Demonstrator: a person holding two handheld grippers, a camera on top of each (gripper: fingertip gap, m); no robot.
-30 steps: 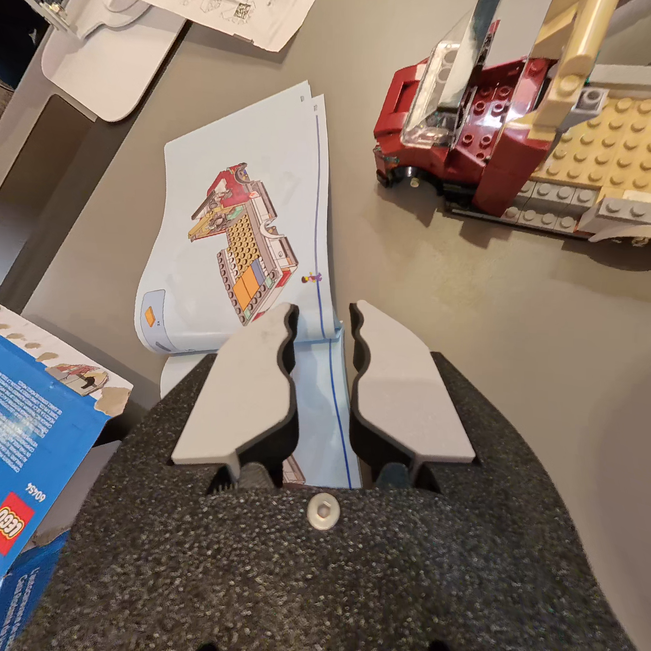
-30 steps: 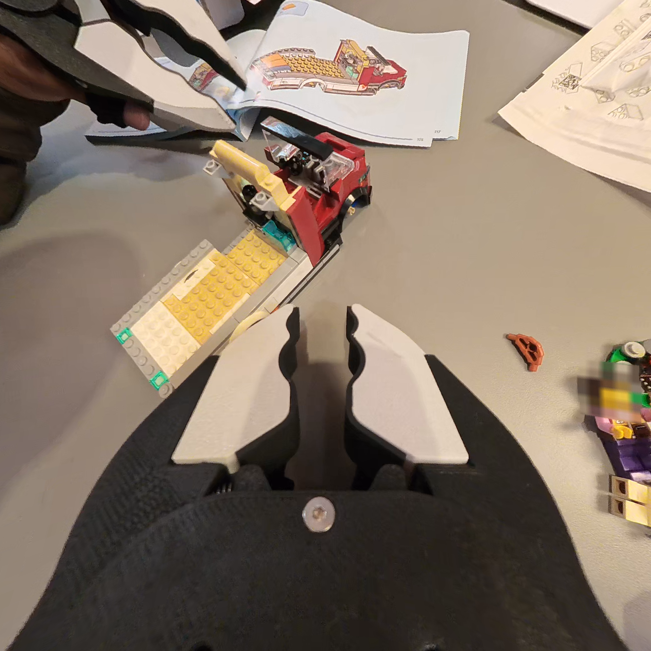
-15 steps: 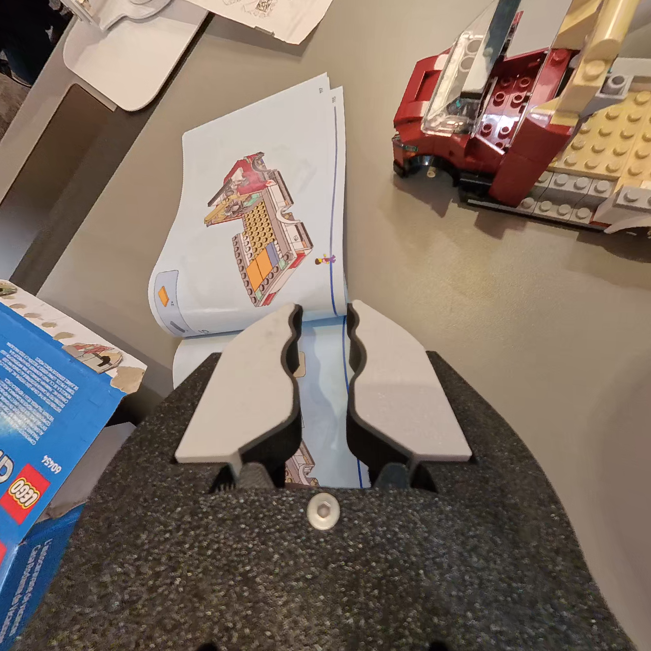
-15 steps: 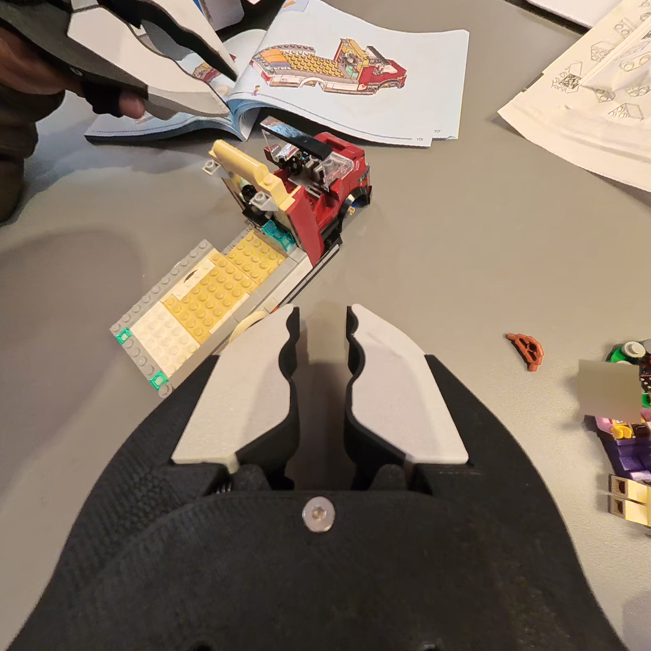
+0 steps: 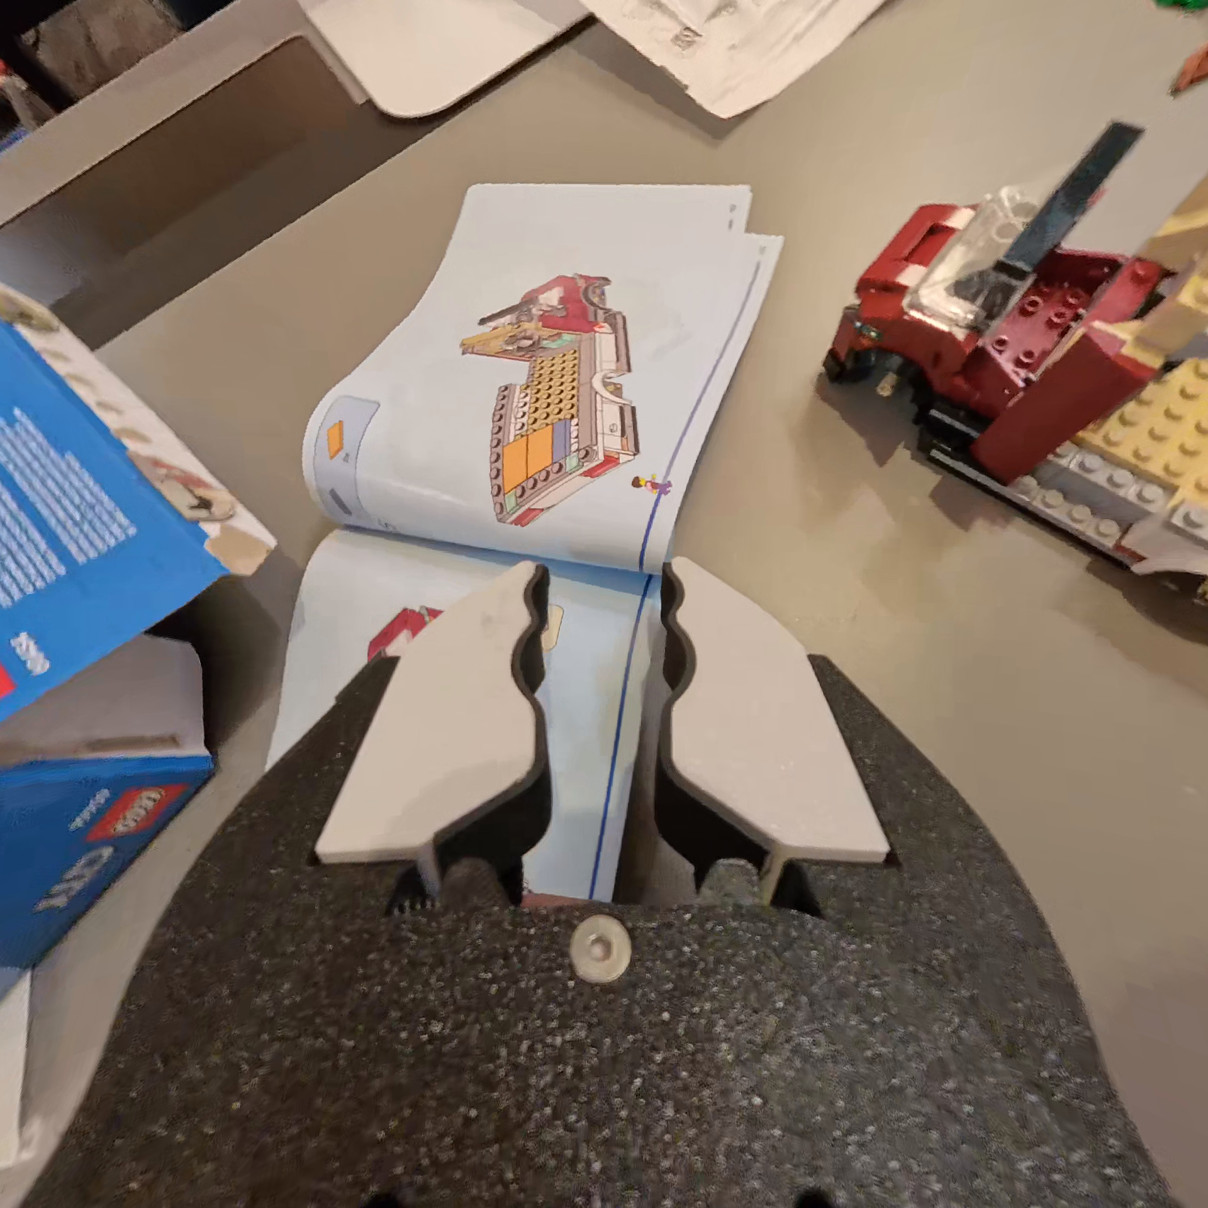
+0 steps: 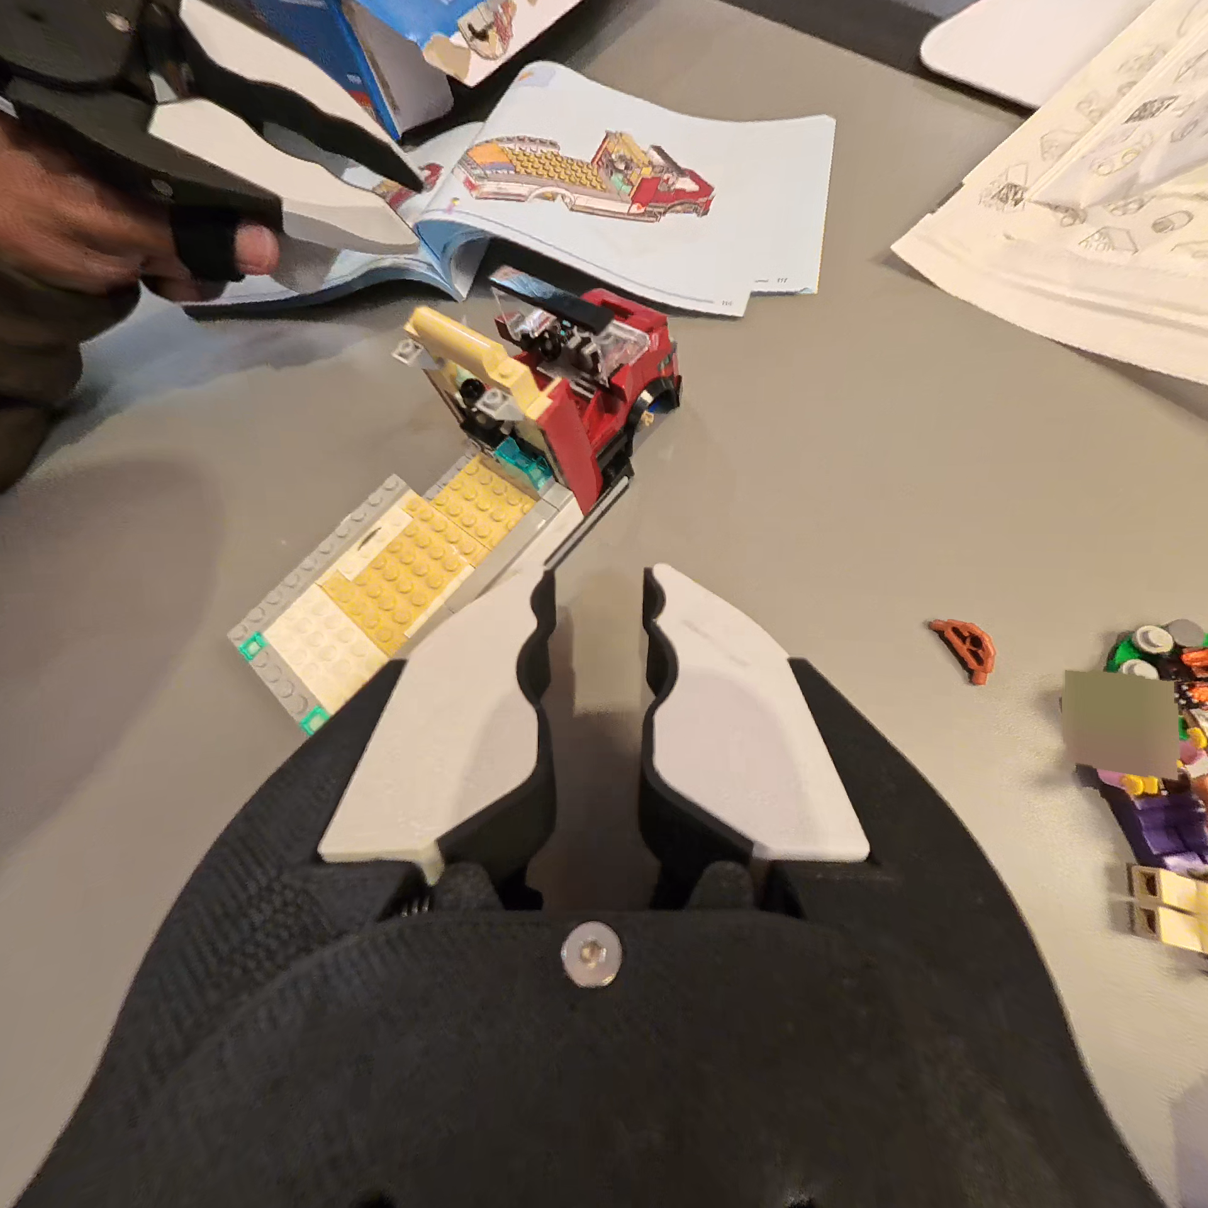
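Hovering part-open and empty — left gripper (image 5: 600, 575) over the booklet (image 5: 588, 366), right gripper (image 6: 598, 578) beside the brick truck (image 6: 497, 470).

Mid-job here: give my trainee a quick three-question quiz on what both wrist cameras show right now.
1. True or false: the left gripper grips the booklet.
2. The right gripper is nearest which? A) truck model B) orange piece C) blue box
3. Fill in: the truck's cab is ___.

Key: 1 false, its jaws are open above the page; 2 A; 3 red.
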